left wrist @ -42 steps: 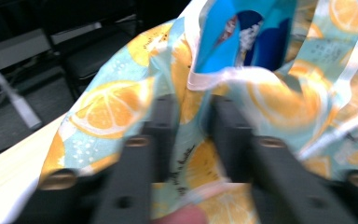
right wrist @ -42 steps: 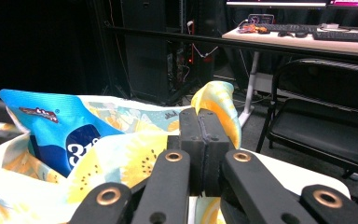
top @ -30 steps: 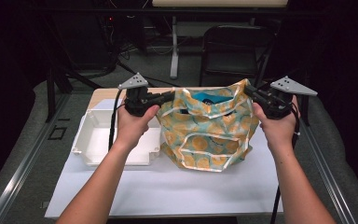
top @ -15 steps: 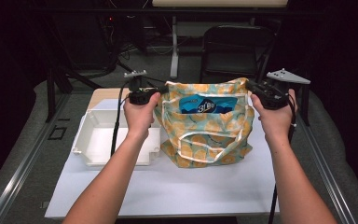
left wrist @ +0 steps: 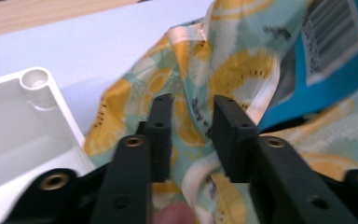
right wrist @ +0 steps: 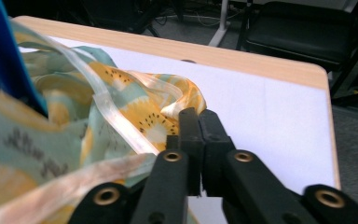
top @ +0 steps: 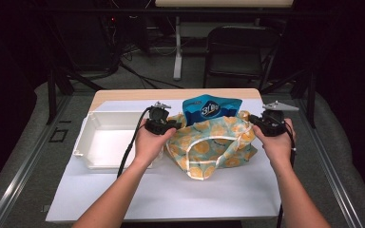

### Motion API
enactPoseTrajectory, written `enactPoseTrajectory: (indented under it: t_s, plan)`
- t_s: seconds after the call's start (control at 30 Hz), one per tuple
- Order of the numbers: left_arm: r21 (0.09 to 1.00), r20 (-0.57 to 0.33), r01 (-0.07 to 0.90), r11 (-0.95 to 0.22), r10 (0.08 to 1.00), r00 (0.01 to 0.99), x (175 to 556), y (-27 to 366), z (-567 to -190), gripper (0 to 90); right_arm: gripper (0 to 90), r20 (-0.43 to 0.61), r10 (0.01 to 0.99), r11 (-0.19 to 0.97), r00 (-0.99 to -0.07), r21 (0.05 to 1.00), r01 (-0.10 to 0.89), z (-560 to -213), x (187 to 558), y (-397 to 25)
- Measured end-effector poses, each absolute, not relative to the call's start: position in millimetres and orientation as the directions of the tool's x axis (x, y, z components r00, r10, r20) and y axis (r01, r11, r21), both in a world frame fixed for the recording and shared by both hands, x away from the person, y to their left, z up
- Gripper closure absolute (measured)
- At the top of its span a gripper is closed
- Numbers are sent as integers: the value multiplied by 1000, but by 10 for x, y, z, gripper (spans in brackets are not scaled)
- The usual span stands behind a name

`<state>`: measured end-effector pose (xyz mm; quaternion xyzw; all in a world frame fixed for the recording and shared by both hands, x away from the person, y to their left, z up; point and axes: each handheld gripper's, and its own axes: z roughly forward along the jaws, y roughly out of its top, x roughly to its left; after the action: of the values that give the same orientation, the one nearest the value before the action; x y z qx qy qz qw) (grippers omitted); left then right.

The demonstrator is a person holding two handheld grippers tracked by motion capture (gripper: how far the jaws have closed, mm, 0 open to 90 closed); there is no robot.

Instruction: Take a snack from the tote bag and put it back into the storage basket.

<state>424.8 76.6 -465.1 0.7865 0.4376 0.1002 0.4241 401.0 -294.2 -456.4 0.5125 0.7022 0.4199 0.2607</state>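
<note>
A cloth bag (top: 209,142) printed with yellow fruit slices lies slumped on the white mat. A blue snack pouch (top: 210,109) stands up out of its mouth. My left gripper (top: 172,126) is at the bag's left rim. In the left gripper view its jaws (left wrist: 191,109) stand open, with the bag's cloth (left wrist: 223,70) and the pouch (left wrist: 335,60) just beyond them. My right gripper (top: 257,122) is at the bag's right rim. In the right gripper view it (right wrist: 196,114) is shut, and the bag's ribbon trim (right wrist: 116,126) runs into the jaws.
A white plastic tray (top: 92,156) sits left of the bag, close to my left hand; its corner (left wrist: 32,84) appears in the left gripper view. The white mat (top: 171,190) covers a wooden table (top: 171,94). A black chair (top: 240,47) stands beyond the far edge.
Both hands have come down and the lifted bag has sunk onto the mat, so the blue pouch now stands out of it. The left gripper's jaws have come apart.
</note>
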Motion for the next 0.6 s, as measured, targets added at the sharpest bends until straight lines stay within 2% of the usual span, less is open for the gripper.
enactPoseTrajectory:
  t_s: [0.07,0.17,0.2,0.27,0.37,0.47,0.5,0.53,0.6]
  plan:
    - [779,-197,582,-233,790,580,4174,814,-4608,505,732,88,939,84,-334,880,468,-4541,3919,-2979]
    - [806,-207,562,-185,801,561,4112,898,-4545,425,607,107,938,38,-329,914,405,-4395,3761,-3034]
    - [819,-226,554,-147,806,548,4083,946,-4516,425,607,107,938,38,-329,914,405,-4395,3761,-3034]
    - [836,-271,543,-77,802,532,3981,1068,-4456,383,505,115,929,14,-351,939,343,-4223,3571,-3058]
    - [831,-270,547,-97,790,550,3906,1073,-4503,356,370,142,908,-16,-394,952,307,-4119,3375,-2995]
    - [804,-275,578,-138,776,567,3866,1017,-4639,329,295,190,879,-38,-437,942,334,-4122,3269,-2896]
    - [804,-275,578,-138,776,567,3866,1017,-4639,322,307,205,875,-42,-440,935,351,-4147,3263,-2862]
    - [796,-293,589,-139,763,576,3847,990,-4711,330,359,210,872,-36,-442,929,369,-4176,3265,-2839]
    - [790,-298,594,-148,755,585,3832,962,-4756,404,542,234,863,-44,-447,917,396,-4246,3277,-2817]
